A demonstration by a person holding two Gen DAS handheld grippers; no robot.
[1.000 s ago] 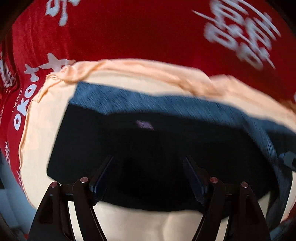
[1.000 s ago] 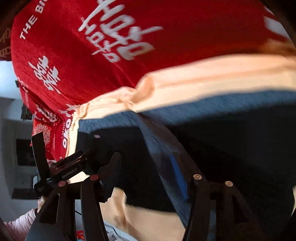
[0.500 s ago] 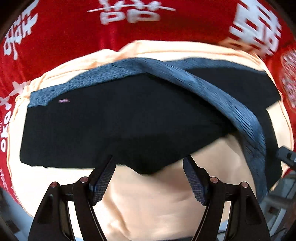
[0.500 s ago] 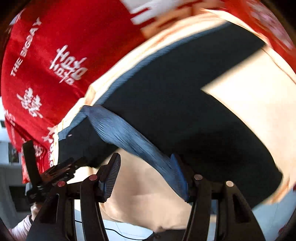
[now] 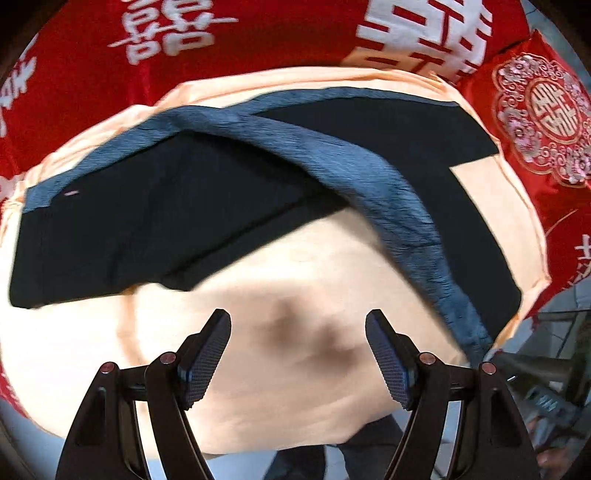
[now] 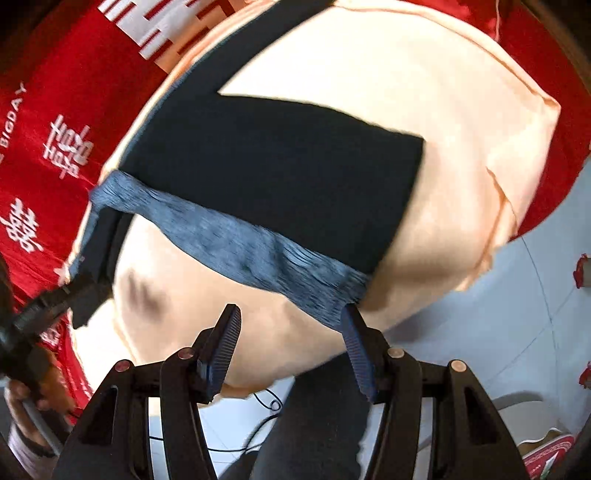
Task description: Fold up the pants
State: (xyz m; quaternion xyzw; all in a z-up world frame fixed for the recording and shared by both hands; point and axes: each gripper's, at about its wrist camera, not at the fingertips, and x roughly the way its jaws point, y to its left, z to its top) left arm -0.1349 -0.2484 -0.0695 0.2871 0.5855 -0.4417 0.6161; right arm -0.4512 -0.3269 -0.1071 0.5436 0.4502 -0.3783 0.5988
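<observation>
Dark navy pants [image 5: 155,221] with a blue-grey ribbed waistband [image 5: 388,195] lie on a peach cloth [image 5: 295,288]. The waistband runs diagonally across the pants in both views [image 6: 236,247], with the legs [image 6: 280,162] spread beyond it. My left gripper [image 5: 297,350] is open and empty above the bare peach cloth, short of the pants. My right gripper [image 6: 290,339] is open; its right fingertip [image 6: 351,325] sits just beside the near end of the waistband, not clamped on it.
A red cloth [image 5: 258,33] with white characters surrounds the peach cloth. A red embroidered cushion [image 5: 543,118] lies at the right. The light floor [image 6: 498,332] shows past the near edge. The left gripper and hand [image 6: 33,332] appear at the right wrist view's left edge.
Both grippers have pulled back toward the near edge, away from the pants. The waistband that lay at the right gripper's fingers now lies on the cloth. The pants have gone from close-up to fully in view.
</observation>
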